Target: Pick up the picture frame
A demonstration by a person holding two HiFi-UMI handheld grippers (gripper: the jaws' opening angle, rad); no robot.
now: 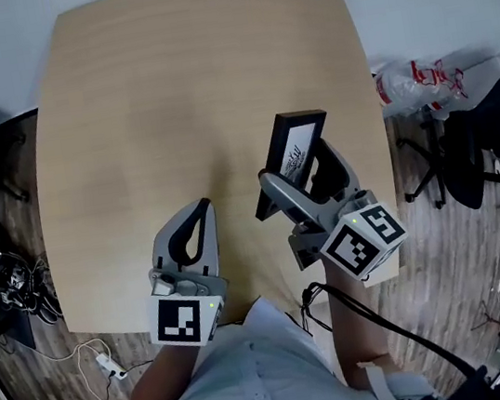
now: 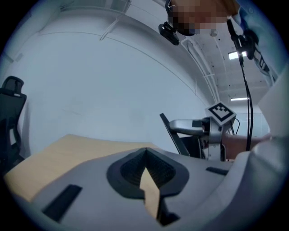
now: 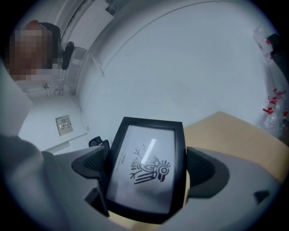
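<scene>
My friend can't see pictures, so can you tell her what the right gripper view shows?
A black picture frame with a bird-like drawing in it is clamped between the fingers of the right gripper. Behind it are a light wooden table and a white wall.

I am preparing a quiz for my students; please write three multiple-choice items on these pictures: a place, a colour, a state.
1. Where is the black rectangular picture frame? A) in the grey left gripper B) in the grey right gripper C) in neither
2. What colour is the drawing inside the frame? A) red B) black C) green
3. How do the left gripper's jaws stand? A) wide apart B) shut on the frame C) shut, holding nothing
Answers: 1 B, its jaws clamp the frame's sides; 2 B, the lines are black; 3 C, the tips meet on nothing.
</scene>
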